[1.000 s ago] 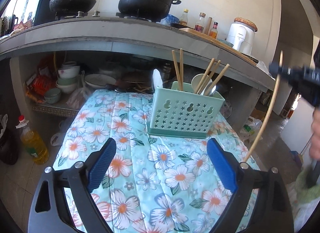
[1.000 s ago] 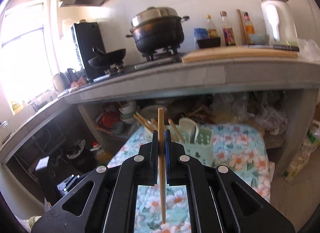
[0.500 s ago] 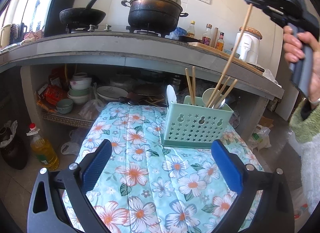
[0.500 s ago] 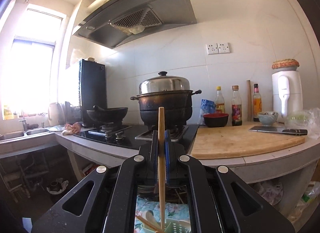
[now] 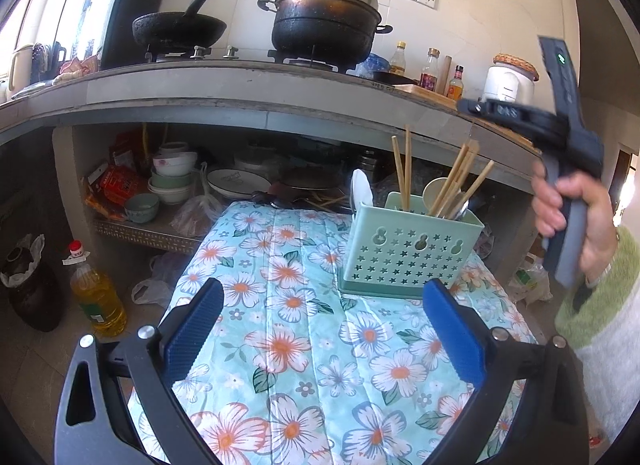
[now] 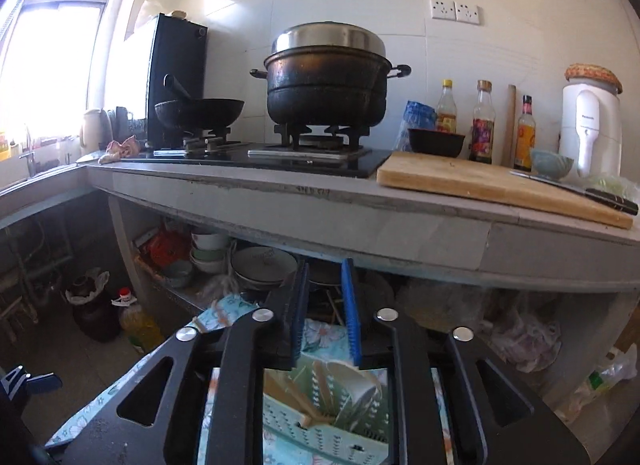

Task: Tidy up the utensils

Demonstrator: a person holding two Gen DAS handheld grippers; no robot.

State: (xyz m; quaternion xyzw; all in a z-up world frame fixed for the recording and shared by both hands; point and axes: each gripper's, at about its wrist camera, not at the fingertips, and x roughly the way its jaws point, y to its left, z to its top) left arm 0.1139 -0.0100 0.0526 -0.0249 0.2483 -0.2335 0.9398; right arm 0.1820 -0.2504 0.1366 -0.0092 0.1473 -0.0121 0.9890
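A mint green utensil caddy (image 5: 404,253) stands on the floral tablecloth (image 5: 304,329). It holds several wooden chopsticks (image 5: 460,181) and spoons (image 5: 434,191). My left gripper (image 5: 320,329) is open and empty, low over the cloth in front of the caddy. My right gripper (image 6: 325,307) is open a little and empty, held above the caddy (image 6: 320,421); it also shows in the left wrist view (image 5: 476,107), up right of the caddy.
A concrete counter (image 5: 240,93) runs behind the table with a wok (image 5: 180,27), a big pot (image 5: 326,21), bottles and a cutting board (image 6: 492,185). Bowls and plates (image 5: 172,177) sit on the shelf below. An oil bottle (image 5: 96,293) stands on the floor at left.
My right gripper came down over the caddy and let go of the chopstick, which now stands in the caddy. Its jaws have parted. The left gripper stayed open.
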